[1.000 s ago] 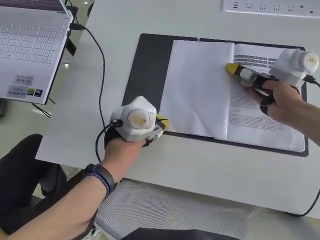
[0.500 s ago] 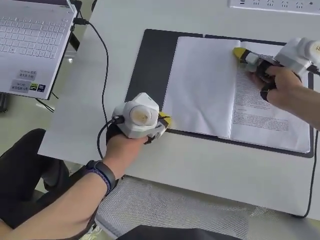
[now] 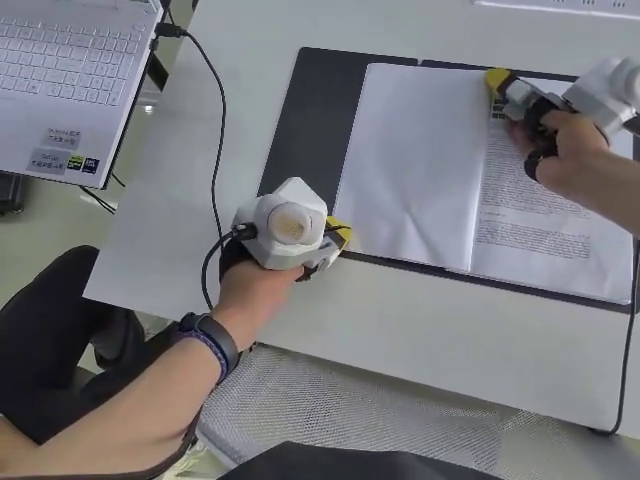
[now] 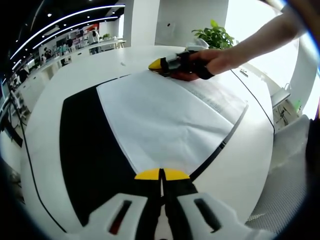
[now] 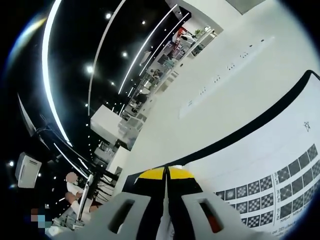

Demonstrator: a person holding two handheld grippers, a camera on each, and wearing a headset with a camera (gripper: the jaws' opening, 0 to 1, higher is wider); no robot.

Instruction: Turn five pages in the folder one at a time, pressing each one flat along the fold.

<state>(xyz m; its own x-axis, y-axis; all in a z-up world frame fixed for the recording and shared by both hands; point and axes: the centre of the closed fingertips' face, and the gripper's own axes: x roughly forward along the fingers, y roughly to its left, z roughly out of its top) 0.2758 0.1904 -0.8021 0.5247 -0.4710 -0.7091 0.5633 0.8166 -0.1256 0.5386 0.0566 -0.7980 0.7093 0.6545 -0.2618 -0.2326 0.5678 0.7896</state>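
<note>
The folder (image 3: 305, 120) lies open on the counter (image 3: 430, 330), a blank page (image 3: 415, 160) on its left half and a printed page (image 3: 545, 225) on its right. The left hand (image 3: 250, 285) reaches in from the near side, wrist straight (a dark band (image 3: 205, 340) circles it), palm wrapped around the left claw (image 3: 337, 236). Its jaws are pressed together, gripping nothing, at the blank page's near corner. The right hand (image 3: 560, 150) comes in from the right with its fingers curled. It points the right claw (image 3: 497, 79) leftward, jaws likewise together and empty, tips at the fold near the folder's far edge.
</note>
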